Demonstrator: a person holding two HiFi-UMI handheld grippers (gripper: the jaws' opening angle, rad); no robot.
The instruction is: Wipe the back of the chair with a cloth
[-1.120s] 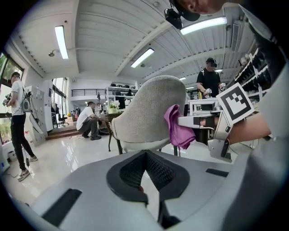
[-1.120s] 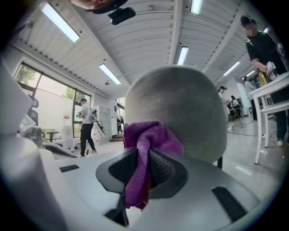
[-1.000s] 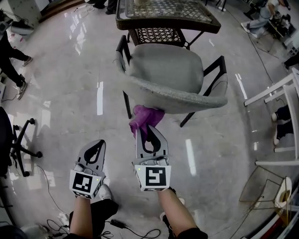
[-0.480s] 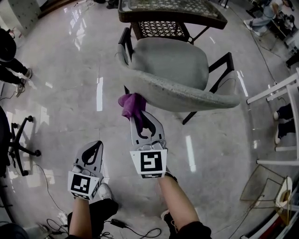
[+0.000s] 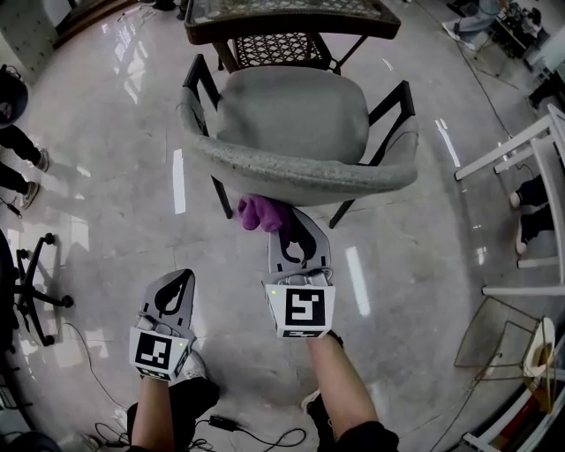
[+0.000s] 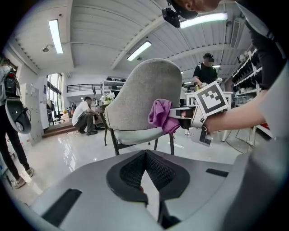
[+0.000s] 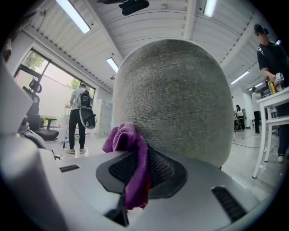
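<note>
Change, cloth: half a second ago the crumpled purple cloth (image 5: 258, 212) sat near the left end of the backrest. It now lies closer to the middle, still left of centre.
Change, right gripper: the right gripper (image 5: 287, 221) has slid rightward along the back with the cloth, and its marker cube sits slightly lower in the head view.
Change, left gripper: the left gripper (image 5: 177, 284) is in much the same place, low at the left and well apart from the chair.
Right tongs: pinching the cloth (image 7: 131, 149) – a fold hangs down between the jaws and the bunched top pokes out past the tips.
Left tongs: pressed together, nothing between them (image 6: 145, 182).
Cloth contact: the bunched end presses on the rear face of the grey fabric-covered armchair with black legs (image 7: 180, 99), low on the backrest.
Chair, look: curved backrest with a coarse woven grey cover (image 5: 300, 172), standing upright on a glossy pale floor (image 5: 115, 159).
Chair, place: pushed up to a dark wicker table (image 5: 282, 18).
Side check: the left gripper view shows the cloth (image 6: 161, 116) against the backrest's rear edge (image 6: 140, 97).
</note>
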